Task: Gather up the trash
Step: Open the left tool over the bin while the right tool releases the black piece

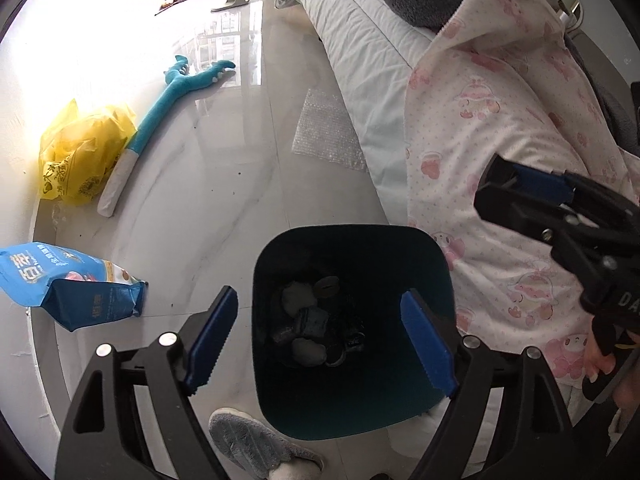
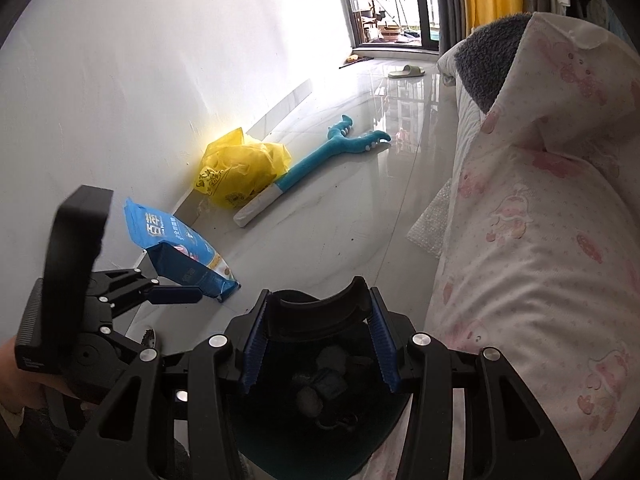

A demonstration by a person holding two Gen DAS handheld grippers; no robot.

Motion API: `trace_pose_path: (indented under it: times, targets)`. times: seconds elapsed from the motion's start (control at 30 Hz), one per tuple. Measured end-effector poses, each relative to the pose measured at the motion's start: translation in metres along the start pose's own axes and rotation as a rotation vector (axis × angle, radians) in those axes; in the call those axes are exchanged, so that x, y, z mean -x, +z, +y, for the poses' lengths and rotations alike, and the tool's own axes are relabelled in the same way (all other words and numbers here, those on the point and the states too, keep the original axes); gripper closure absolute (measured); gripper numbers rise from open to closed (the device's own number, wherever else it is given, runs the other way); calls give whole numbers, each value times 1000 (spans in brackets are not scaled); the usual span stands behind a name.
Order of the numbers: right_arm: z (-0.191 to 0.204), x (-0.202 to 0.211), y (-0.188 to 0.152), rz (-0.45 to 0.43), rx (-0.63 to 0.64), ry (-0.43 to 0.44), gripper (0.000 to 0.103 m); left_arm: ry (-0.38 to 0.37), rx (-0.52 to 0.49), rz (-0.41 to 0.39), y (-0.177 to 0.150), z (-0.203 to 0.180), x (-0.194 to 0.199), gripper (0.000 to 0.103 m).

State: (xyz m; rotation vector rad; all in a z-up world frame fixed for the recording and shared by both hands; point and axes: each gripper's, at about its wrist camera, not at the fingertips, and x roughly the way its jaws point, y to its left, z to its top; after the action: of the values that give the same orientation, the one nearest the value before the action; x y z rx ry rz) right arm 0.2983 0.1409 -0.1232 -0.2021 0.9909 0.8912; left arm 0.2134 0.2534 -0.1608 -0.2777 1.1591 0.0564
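Several loose things lie on the pale tiled floor [image 1: 224, 200], and farthest left, along its edge by the white wall [image 2: 160, 80], a blue printed bag [image 1: 72, 284] lies on its side. Just beyond it along the same edge slumps a crumpled yellow plastic bag [image 1: 80, 152], with the white end of a long teal plush toy [image 1: 176, 88] touching it; the toy stretches away toward the middle of the floor. Next comes the left gripper [image 1: 319, 292], pointing steeply down. Its claw is released: the blue pads [image 1: 210, 340] stand wide apart with nothing between them. Straight below is the open mouth of the dark bin [image 1: 420, 264]. The bin stands on the floor close to the bed's side and already holds a small heap of crumpled trash [image 1: 312, 320] at its bottom. A grey slipper [image 1: 256, 444] sits against the bin's near left corner. Farther off, a sheet of bubble wrap [image 1: 324, 128] lies flat on the floor at the foot of the bed [image 1: 360, 40], partly tucked under its edge. A pink-patterned blanket [image 1: 500, 140] drapes over the bed's side to the right of the bin. Farthest right, the right gripper [image 2: 319, 300] is clenched on a black curved piece [image 2: 316, 316], pads pressing its two ends, with the bin's mouth showing beyond it.
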Motion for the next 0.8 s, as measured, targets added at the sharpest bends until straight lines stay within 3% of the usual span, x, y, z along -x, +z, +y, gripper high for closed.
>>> trace_pose_path:
  times: [0.23, 0.43, 0.5, 0.7, 0.8]
  targets:
    - [7, -37, -8, 94, -35, 16, 55, 54, -6, -125, 2, 17, 34, 24]
    - [17, -64, -18, 160, -5, 12, 55, 25, 5, -249, 4, 25, 63, 30]
    - [20, -70, -22, 173, 8, 9, 55, 29, -15, -300, 5, 22, 74, 35]
    - [32, -82, -40, 235, 36, -17, 54, 11, -71, -458, 4, 2, 106, 35]
    - [36, -77, -49, 247, 39, -26, 46, 46, -141, -517, 0, -14, 120, 35]
